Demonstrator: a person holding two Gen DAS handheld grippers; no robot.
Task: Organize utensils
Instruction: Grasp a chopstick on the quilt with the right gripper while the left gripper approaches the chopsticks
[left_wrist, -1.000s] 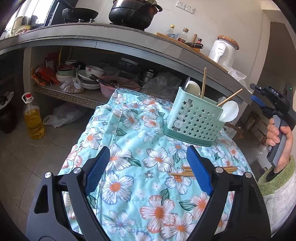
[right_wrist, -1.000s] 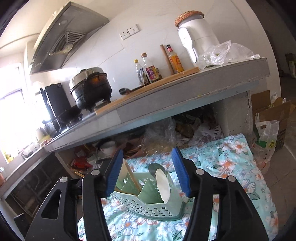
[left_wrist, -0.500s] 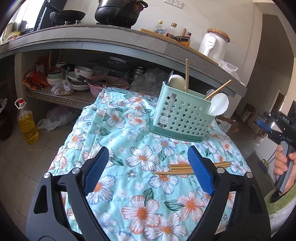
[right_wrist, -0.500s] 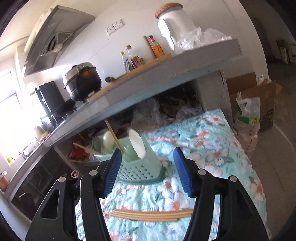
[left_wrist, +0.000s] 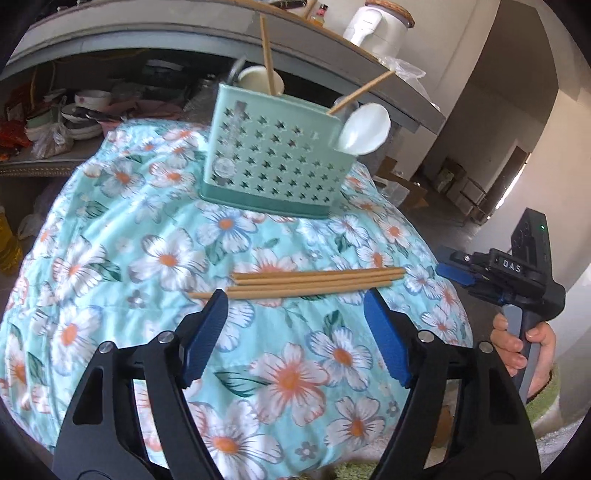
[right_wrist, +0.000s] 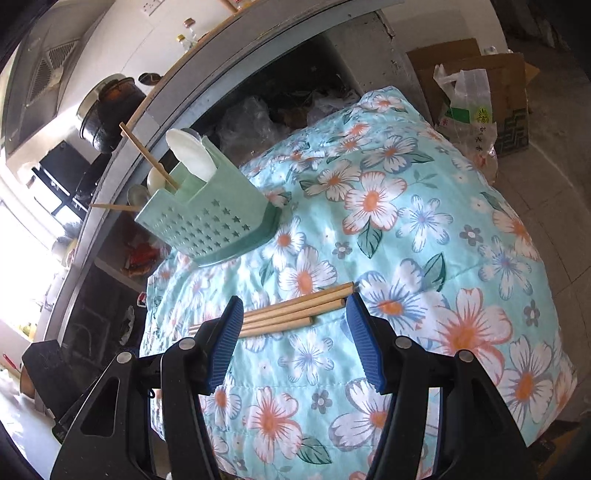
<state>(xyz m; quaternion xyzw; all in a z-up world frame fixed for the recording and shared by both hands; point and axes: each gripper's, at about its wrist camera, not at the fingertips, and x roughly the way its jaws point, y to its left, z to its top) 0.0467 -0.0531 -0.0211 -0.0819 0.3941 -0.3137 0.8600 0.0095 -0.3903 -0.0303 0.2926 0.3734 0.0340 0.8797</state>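
Several wooden chopsticks (left_wrist: 306, 282) lie side by side on the floral cloth (left_wrist: 147, 258); they also show in the right wrist view (right_wrist: 291, 310). A mint green utensil holder (left_wrist: 273, 162) with star holes stands behind them, holding two chopsticks and white spoons (left_wrist: 364, 133). The holder shows in the right wrist view (right_wrist: 207, 225) too. My left gripper (left_wrist: 295, 314) is open and empty, just in front of the chopsticks. My right gripper (right_wrist: 293, 317) is open and empty, its jaws either side of the chopsticks' thick ends. It shows in the left wrist view (left_wrist: 458, 267) at the right.
A grey counter (left_wrist: 369, 85) overhangs behind the holder, with a white appliance (left_wrist: 376, 22) on top and bowls (left_wrist: 88, 107) on the shelf below. Cardboard boxes and a plastic bag (right_wrist: 469, 107) stand on the floor to the right.
Both grippers have moved down and closer to the lying chopsticks. The right gripper now looks down at them from the right end. Both stayed open.
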